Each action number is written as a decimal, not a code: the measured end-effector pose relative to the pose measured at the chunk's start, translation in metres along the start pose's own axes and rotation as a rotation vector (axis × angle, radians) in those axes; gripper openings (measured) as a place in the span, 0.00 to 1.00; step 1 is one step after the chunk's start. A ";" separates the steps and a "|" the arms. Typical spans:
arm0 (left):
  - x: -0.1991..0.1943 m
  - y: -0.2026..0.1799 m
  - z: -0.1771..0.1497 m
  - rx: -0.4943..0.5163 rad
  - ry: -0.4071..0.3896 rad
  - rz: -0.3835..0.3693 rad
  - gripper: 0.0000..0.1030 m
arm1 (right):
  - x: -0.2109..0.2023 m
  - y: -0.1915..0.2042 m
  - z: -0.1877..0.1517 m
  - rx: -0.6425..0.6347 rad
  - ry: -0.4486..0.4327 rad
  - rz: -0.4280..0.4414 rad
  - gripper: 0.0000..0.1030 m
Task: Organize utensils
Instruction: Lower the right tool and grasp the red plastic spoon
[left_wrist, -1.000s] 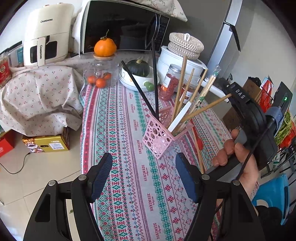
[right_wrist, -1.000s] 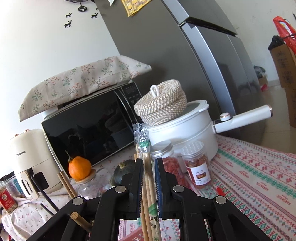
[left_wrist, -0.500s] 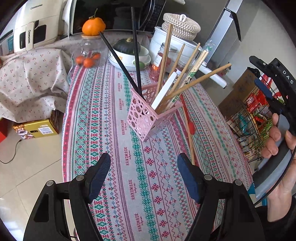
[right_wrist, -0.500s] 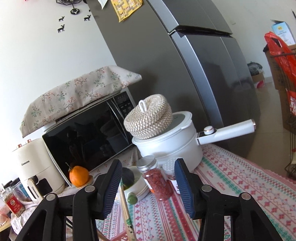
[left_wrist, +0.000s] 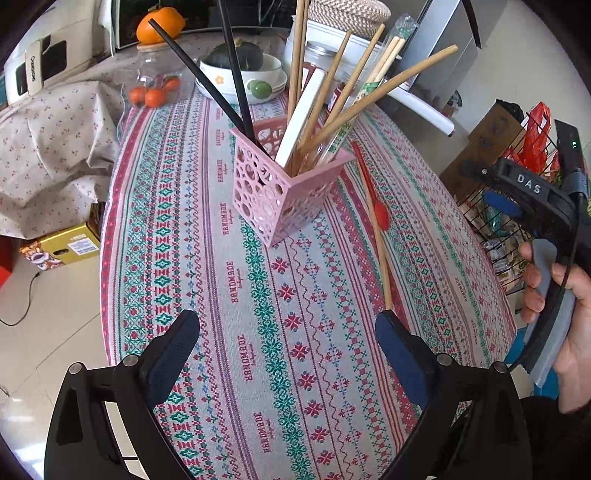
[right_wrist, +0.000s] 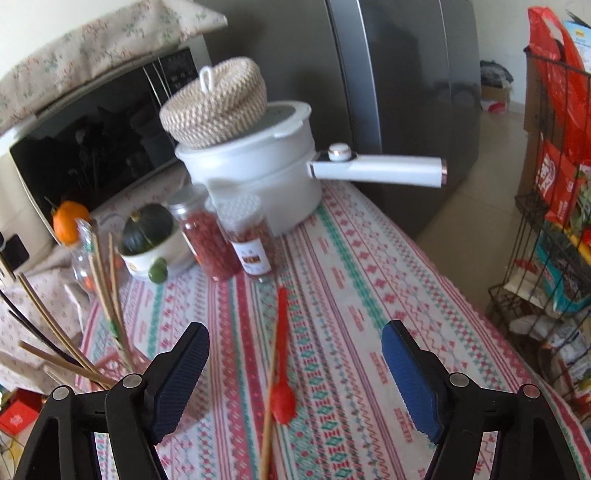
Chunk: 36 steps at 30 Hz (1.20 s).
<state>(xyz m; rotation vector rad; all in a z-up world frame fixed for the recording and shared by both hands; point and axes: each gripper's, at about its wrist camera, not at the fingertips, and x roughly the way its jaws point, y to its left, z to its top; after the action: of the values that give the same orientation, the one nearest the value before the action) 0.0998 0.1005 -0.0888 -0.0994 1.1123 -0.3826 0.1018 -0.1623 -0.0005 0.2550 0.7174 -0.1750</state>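
Observation:
A pink perforated holder (left_wrist: 284, 192) stands on the patterned tablecloth (left_wrist: 258, 332). It holds several wooden chopsticks (left_wrist: 347, 110), two black chopsticks (left_wrist: 229, 66) and a white utensil. A red spoon (left_wrist: 376, 206) and a wooden chopstick (left_wrist: 380, 254) lie on the cloth to its right. My left gripper (left_wrist: 288, 347) is open and empty, near the table's front edge. My right gripper (right_wrist: 295, 362) is open and empty above the red spoon (right_wrist: 282, 387) and the chopstick (right_wrist: 269, 413). The holder's chopsticks (right_wrist: 103, 295) show at the left of the right wrist view.
A white pot (right_wrist: 266, 170) with a woven lid and long handle, two spice jars (right_wrist: 229, 240), a bowl with a squash (right_wrist: 147, 240), a fruit jar (left_wrist: 155, 85) and a microwave stand at the back. A wire rack (right_wrist: 554, 221) is on the right.
My right gripper opened, let go of the wrapped chopsticks, which now stand in the holder, and drew back to the right. My left gripper moved closer to the holder.

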 end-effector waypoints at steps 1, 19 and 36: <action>0.002 0.000 0.000 0.001 0.006 0.003 0.95 | 0.008 -0.003 -0.004 -0.004 0.036 -0.007 0.80; 0.018 0.003 0.002 -0.043 0.000 0.031 1.00 | 0.173 -0.019 -0.028 0.074 0.415 0.014 0.79; 0.041 -0.050 -0.003 0.095 0.008 0.044 1.00 | 0.191 -0.016 -0.017 -0.128 0.413 -0.061 0.10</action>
<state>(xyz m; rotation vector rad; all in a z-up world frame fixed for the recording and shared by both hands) 0.1001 0.0400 -0.1115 0.0101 1.1012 -0.3956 0.2280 -0.1865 -0.1431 0.1468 1.1430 -0.1346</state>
